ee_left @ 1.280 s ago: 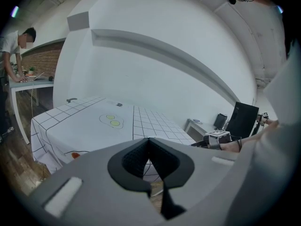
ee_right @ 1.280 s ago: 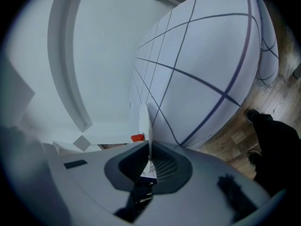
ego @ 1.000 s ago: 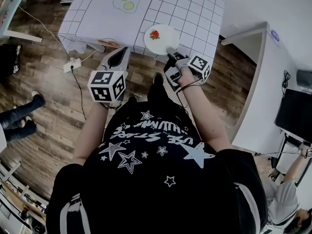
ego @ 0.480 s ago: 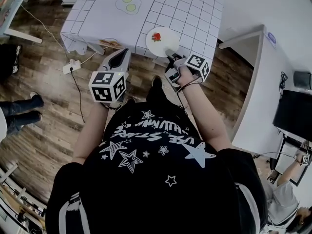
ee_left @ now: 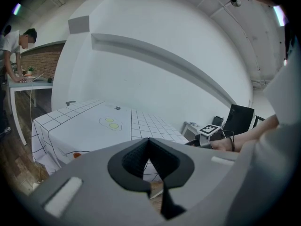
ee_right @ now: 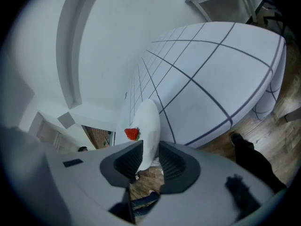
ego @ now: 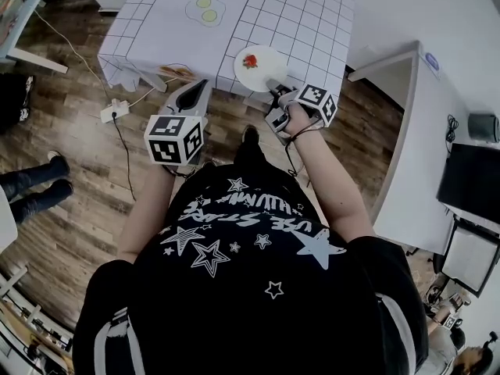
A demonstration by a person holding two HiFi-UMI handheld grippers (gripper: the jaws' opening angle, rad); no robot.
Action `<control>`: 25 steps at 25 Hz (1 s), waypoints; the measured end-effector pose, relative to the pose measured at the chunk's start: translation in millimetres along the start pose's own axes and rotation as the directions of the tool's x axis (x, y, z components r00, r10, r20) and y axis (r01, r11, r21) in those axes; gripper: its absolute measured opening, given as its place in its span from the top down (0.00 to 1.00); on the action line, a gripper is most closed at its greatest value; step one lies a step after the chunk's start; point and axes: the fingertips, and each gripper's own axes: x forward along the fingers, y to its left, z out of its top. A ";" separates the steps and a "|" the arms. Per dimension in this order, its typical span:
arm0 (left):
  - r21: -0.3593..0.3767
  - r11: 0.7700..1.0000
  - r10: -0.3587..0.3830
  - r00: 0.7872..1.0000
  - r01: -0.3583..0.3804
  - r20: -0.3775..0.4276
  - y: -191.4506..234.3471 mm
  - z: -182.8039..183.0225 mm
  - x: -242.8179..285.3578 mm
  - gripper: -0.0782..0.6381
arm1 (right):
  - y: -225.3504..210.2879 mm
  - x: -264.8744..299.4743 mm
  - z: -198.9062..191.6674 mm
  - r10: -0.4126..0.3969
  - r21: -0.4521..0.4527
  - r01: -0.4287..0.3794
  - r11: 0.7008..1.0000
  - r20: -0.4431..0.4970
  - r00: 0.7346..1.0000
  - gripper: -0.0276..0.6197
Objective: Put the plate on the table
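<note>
A white plate [ego: 260, 67] with a red strawberry picture [ego: 250, 61] hangs over the near edge of the table [ego: 273, 14], which wears a white grid cloth. My right gripper [ego: 275, 87] is shut on the plate's near rim. In the right gripper view the plate [ee_right: 146, 126] runs edge-on between the jaws, the strawberry [ee_right: 132, 133] on its left face. My left gripper [ego: 190, 94] is shut on nothing, held over the floor short of the table's near edge. In the left gripper view its jaws [ee_left: 149, 147] meet, with the table [ee_left: 94, 126] ahead.
A small mat with two green discs [ego: 206, 7] lies further back on the table. A power strip and cables [ego: 111, 108] lie on the wood floor at left. A white desk [ego: 414, 131] stands right. A person's legs [ego: 35, 186] show at far left.
The plate and my right gripper have moved slightly forward, further over the table's near edge. The left gripper has held its place.
</note>
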 end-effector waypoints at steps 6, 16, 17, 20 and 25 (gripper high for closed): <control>0.000 1.000 -0.002 1.000 0.002 -0.006 -0.2 -1.7 -0.2 0.88 | -1.2 -2.7 -4.0 -0.039 -0.039 0.038 0.999 -0.018 0.999 0.79; 0.003 0.999 -0.038 0.999 0.038 0.007 -8.3 -0.7 -4.1 0.88 | -5.9 -24.5 -4.2 -0.060 -0.068 0.062 0.996 0.030 0.998 0.78; 0.007 0.999 -0.043 0.999 0.043 0.009 -8.8 0.0 -5.6 0.88 | -3.1 -26.7 -2.9 -0.052 -0.068 0.055 0.996 0.045 0.998 0.78; 0.019 0.998 -0.063 0.998 0.063 0.017 -10.2 1.7 -13.0 0.88 | 10.9 -36.2 0.8 -0.012 -0.084 0.021 0.996 0.105 0.994 0.78; 0.050 0.994 -0.099 0.995 0.098 0.021 -5.9 2.1 -27.9 0.88 | 40.9 -68.3 -3.7 0.091 -0.139 -0.061 0.988 0.213 0.973 0.79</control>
